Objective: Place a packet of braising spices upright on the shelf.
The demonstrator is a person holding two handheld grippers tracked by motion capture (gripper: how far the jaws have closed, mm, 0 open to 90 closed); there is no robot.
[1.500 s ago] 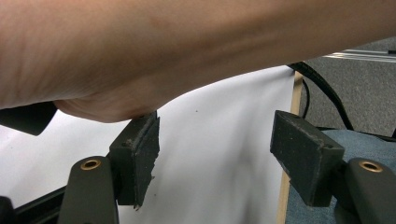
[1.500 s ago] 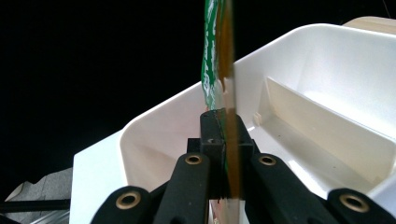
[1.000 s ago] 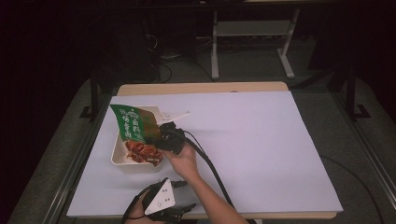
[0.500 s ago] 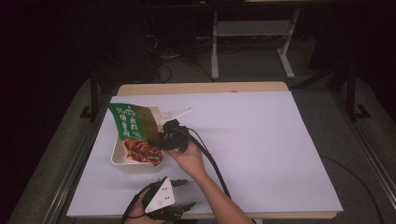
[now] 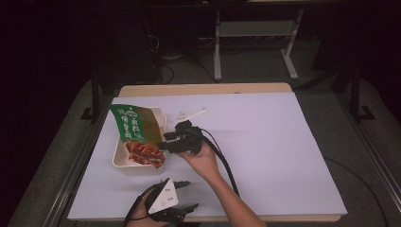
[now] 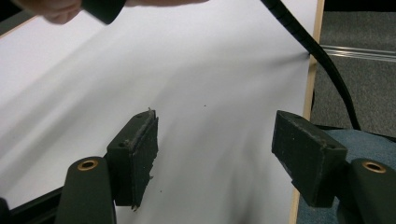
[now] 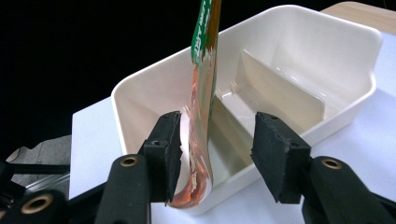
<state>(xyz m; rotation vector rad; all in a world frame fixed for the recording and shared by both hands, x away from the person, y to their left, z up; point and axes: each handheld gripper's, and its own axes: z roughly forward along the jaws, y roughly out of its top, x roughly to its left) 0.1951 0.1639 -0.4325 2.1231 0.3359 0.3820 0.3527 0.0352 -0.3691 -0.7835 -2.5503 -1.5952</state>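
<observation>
A cream tray (image 5: 120, 158) with an inner divider (image 7: 275, 88) sits on the left of the white table. A green and red snack packet (image 5: 136, 130) stands in it, leaning toward the back. In the right gripper view the packet (image 7: 203, 93) is edge-on between the jaws, close against the left pad (image 7: 170, 149), with a wide gap to the other pad. My right gripper (image 5: 165, 142) is open at the tray's right side. My left gripper (image 5: 190, 195) rests near the front edge, open over bare table (image 6: 215, 144).
A small white scrap (image 5: 190, 115) lies on the table just behind the right gripper. The right gripper's black cable (image 5: 222, 158) trails along the forearm toward the front edge and crosses the left gripper view (image 6: 317, 51). Bare white table (image 5: 283, 151) spreads out to the right.
My right hand and gripper have drifted slightly to the right, away from the tray. The packet stays leaning in the tray. The left gripper has not moved.
</observation>
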